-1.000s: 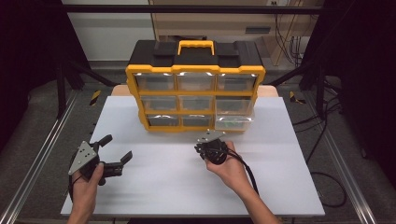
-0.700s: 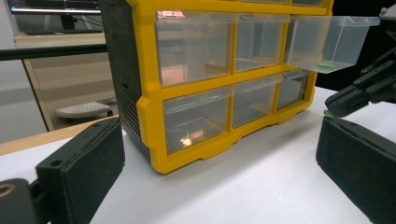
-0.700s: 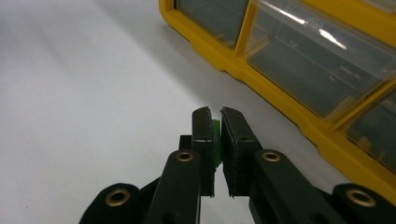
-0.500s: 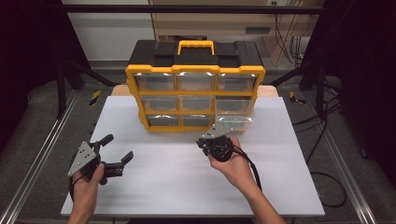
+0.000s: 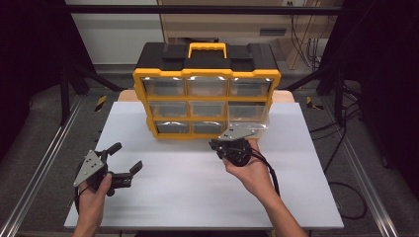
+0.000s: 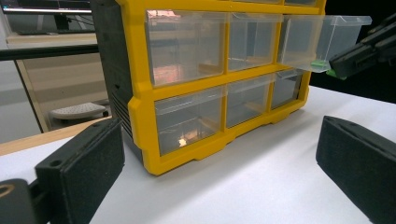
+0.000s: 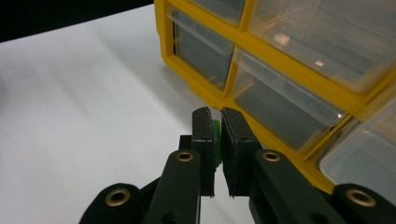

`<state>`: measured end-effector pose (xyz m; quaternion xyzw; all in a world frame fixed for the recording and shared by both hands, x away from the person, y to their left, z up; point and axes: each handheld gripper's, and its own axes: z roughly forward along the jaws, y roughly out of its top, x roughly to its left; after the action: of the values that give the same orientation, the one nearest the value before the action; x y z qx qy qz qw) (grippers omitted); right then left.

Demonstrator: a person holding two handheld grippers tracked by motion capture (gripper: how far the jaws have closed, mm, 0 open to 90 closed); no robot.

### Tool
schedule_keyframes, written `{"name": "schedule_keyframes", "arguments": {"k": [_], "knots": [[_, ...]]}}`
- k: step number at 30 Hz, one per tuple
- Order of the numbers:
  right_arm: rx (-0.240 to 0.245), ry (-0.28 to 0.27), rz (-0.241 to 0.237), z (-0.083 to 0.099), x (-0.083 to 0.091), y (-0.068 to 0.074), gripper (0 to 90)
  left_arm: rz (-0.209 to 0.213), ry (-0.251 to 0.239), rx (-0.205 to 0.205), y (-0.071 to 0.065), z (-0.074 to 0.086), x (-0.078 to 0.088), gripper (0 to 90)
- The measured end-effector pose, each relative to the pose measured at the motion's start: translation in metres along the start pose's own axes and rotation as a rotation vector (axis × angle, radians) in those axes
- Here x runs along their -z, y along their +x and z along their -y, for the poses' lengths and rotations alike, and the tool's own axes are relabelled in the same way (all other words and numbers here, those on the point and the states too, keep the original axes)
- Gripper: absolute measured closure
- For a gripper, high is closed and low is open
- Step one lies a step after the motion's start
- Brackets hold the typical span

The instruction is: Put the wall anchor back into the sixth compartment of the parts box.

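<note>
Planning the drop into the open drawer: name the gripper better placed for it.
Right. The right gripper pinches a small green piece beside the pulled-out drawer; the left gripper sits open, far off.

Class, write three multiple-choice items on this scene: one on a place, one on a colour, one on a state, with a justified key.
1. Where is the pulled-out drawer?
A. right column
B. left column
C. on the table

2. What colour is the small piece in the right gripper?
A. red
B. green
C. blue

3. How is the left gripper?
A. shut
B. holding a drawer
C. open

Key: 1 A, it juts from the organizer on that side; 2 B, green shows between the pads; 3 C, its jaws stand wide apart.
</note>
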<state>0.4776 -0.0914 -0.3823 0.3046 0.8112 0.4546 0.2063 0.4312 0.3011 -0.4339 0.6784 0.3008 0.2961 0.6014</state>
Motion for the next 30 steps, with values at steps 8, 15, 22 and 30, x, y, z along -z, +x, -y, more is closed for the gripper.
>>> {"name": "schedule_keyframes", "arguments": {"k": [8, 15, 22, 30], "knots": [[-0.005, -0.044, 0.009, -0.013, 0.013, -0.005, 84.7, 0.004, 0.0, 0.0, -0.002, 0.0, -0.001, 1.2], [0.001, -0.086, 0.016, -0.029, 0.025, -0.008, 84.7, 0.006, 0.001, 0.0, -0.004, 0.0, -0.001, 1.2], [0.0, -0.135, 0.041, -0.044, 0.039, -0.016, 84.7, 0.008, -0.001, 0.001, -0.005, -0.001, -0.001, 1.2], [-0.036, -0.182, 0.084, -0.053, 0.056, -0.034, 84.7, 0.009, -0.001, 0.001, -0.005, -0.001, -0.001, 1.2]]}}
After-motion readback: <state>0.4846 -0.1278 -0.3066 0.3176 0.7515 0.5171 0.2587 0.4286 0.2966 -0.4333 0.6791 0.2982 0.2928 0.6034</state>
